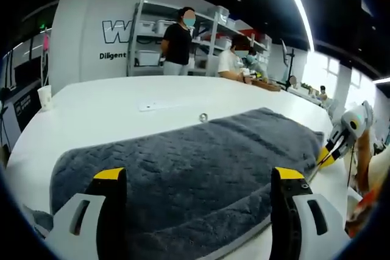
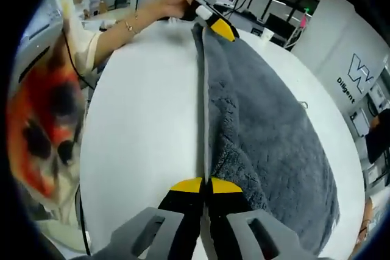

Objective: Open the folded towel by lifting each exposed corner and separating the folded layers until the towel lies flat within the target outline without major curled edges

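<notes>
One grey towel (image 1: 201, 168) on white table (image 1: 109, 105), centre of left gripper view, looks folded double, edge layers visible; unfolding barely begun, flattening left. No target outline seen. Right gripper (image 2: 205, 182), bottom centre of right gripper view, jaws pinched on towel edge. Left gripper (image 1: 201, 175), bottom of its view, jaws wide, over towel; also upper centre of right gripper view, closure there unclear. Counts: two grippers, one paper cup (image 1: 44, 97), two people by shelves (image 1: 183, 35).
</notes>
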